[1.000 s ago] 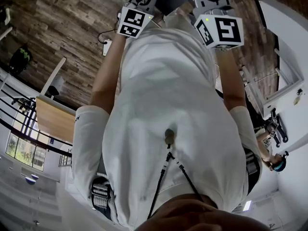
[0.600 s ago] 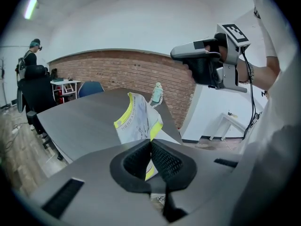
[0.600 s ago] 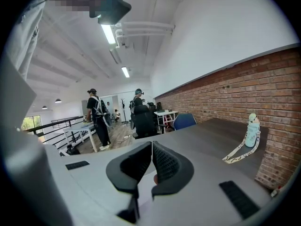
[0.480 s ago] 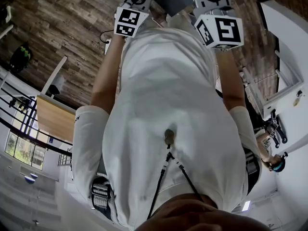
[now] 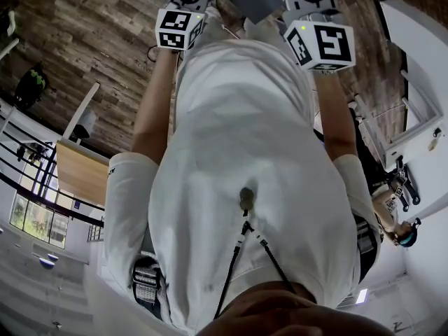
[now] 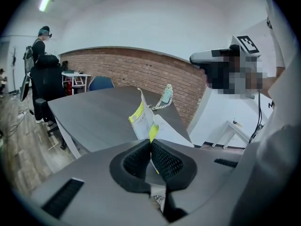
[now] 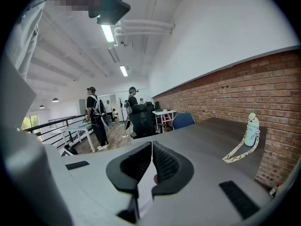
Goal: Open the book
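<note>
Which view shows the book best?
The left gripper view: the book, half open, has a page pinched in the left gripper. The head view hides it; the right gripper view shows only a white sheet.

The lower edge of the book [image 6: 142,119] is hidden behind the closed pads of the left gripper [image 6: 151,144], and its cover print is too small to be read. The white sheet [image 7: 146,188] pinched in the right gripper [image 7: 152,147] is largely covered by the pads, so its source cannot be told. In the head view the book is hidden entirely by the person's white shirt [image 5: 245,138], and both grippers are cut off at the top edge.
</note>
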### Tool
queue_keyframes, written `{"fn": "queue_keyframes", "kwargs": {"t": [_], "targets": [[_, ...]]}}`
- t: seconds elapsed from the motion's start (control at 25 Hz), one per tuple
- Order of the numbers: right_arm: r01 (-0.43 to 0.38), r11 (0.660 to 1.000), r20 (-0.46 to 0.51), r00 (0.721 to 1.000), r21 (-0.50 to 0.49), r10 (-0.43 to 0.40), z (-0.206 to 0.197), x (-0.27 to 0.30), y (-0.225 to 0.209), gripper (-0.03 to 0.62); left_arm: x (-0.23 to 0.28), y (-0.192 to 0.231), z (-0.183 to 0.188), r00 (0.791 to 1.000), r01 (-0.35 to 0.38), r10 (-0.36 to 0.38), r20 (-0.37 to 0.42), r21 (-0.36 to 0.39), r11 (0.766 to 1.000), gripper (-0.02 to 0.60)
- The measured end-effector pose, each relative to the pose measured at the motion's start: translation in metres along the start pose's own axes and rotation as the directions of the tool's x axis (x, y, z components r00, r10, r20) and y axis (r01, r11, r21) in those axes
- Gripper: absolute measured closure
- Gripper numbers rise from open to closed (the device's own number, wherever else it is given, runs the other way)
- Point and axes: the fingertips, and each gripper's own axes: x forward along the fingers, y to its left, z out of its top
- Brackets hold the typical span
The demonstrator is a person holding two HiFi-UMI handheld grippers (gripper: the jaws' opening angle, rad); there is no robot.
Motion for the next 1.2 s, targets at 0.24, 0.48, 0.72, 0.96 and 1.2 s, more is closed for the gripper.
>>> {"fn": "queue_keyframes", "kwargs": {"t": [0.24, 0.48, 0.72, 0.96, 1.2], "targets": [[0.011, 1.000, -0.001, 1.000, 0.000, -0.011, 0.001, 0.008, 0.009, 0.557, -0.005, 0.023, -0.008, 1.000, -0.013, 0.013, -0.007, -0.051, 0.999, 0.557], [0.020, 1.000, -0.005, 1.000, 0.003, -0.020, 0.001, 0.013, 0.016, 0.557, -0.010, 0.040, -0.021, 0.999, -0.023, 0.021, -0.029, -0.085, 0.996, 0.557], [0.039, 0.999, -0.008, 0.999, 0.009, -0.039, -0.002, 0.017, 0.021, 0.556, -0.010, 0.052, -0.034, 0.998, -0.021, 0.016, -0.057, -0.089, 0.996, 0.555], [0.054, 0.999, -0.005, 0.999, 0.007, -0.054, 0.000, 0.022, 0.026, 0.557, -0.009, 0.064, -0.046, 0.996, -0.027, 0.017, -0.088, -0.108, 0.994, 0.554], [0.079, 0.997, -0.014, 0.997, 0.013, -0.079, -0.004, 0.022, 0.027, 0.557, -0.008, 0.074, -0.062, 0.993, -0.035, 0.019, -0.120, -0.135, 0.990, 0.545]]}}
